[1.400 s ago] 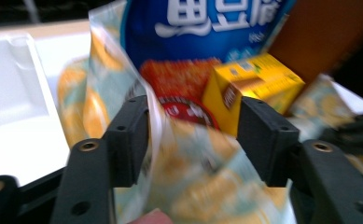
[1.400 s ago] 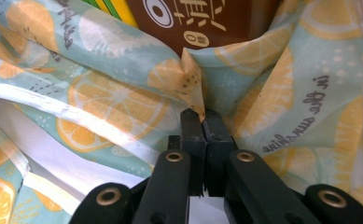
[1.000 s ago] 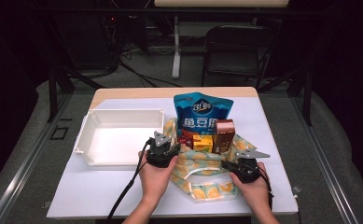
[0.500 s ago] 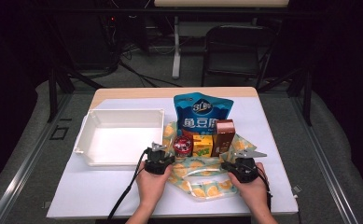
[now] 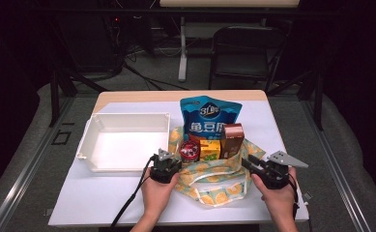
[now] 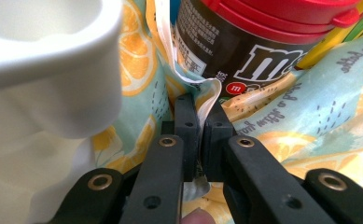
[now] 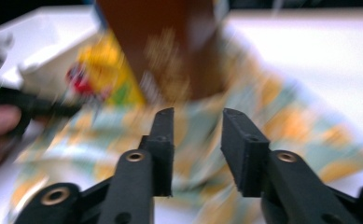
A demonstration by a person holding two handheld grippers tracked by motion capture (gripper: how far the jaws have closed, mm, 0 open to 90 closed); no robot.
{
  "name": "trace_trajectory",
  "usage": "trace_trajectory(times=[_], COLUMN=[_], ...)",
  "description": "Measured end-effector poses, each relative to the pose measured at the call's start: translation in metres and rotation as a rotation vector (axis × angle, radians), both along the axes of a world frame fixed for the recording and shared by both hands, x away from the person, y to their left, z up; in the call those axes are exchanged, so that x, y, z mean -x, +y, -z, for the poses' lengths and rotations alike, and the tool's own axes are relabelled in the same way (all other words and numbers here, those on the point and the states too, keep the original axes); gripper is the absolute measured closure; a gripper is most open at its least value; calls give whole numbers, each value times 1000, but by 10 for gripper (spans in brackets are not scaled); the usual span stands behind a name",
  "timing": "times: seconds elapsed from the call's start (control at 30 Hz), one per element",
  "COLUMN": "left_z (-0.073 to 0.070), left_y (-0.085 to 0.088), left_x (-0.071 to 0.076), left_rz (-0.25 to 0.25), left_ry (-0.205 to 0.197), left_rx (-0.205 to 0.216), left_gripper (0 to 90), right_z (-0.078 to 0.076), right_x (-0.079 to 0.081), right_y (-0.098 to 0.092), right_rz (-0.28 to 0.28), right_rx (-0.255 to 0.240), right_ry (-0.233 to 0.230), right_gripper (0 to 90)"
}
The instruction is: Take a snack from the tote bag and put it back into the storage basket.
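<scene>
The orange-printed cloth tote bag (image 5: 209, 179) lies flat on the table, snacks standing on it. The left gripper (image 6: 200, 126) is clamped on the bag's white strap edge, just before the red-lidded brown candy tub (image 6: 263, 42). The right gripper (image 7: 195, 140), jaws just opened, holds nothing; the brown carton (image 7: 170, 46) stands ahead. Risk: lifting one-sided would likely topple the tub and carton.

I was working in what looked like a dark recording lab: a lit white worktop (image 5: 103, 203) stood on a grey mat among black curtains, metal stand legs (image 5: 182, 53), loose floor cables (image 5: 142, 77) and an empty black chair (image 5: 241, 53).
</scene>
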State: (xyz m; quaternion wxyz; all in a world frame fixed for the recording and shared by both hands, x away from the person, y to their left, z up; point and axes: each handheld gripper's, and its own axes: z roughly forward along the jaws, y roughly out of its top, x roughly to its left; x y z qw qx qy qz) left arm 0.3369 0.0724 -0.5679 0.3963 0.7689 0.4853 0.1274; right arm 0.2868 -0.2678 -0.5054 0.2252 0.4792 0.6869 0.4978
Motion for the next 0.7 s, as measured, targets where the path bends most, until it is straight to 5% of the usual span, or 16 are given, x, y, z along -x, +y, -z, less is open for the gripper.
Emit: trace_trajectory(times=[0.1, 0.23, 0.37, 0.43, 0.5, 0.53, 0.6, 0.7], left_z=[0, 0, 0, 0, 1, 1, 0, 1], left_y=[0, 2, 2, 2, 2, 2, 2, 1], left_x=[1, 0, 0, 0, 0, 0, 0, 1], left_rz=[-1, 3, 6, 8, 3, 4, 3, 2], left_ry=[-3, 6, 7, 15, 13, 11, 12, 1], left_rx=[1, 13, 14, 19, 25, 23, 15, 12], left_gripper=[866, 863, 863, 863, 863, 863, 864, 863], right_z=[-6, 9, 31, 44, 54, 59, 59, 59], right_x=[-17, -40, -48, -51, -56, -58, -59, -55], right_y=[-2, 5, 16, 16, 11, 7, 3, 7], right_rz=[82, 45, 3, 20, 54, 56, 68, 64], right_rx=[-31, -84, 6, 44, 133, 120, 76, 127], right_ry=[-43, 26, 129, 193, 264, 282, 300, 265], right_gripper=[518, 707, 898, 900, 900, 900, 900, 874])
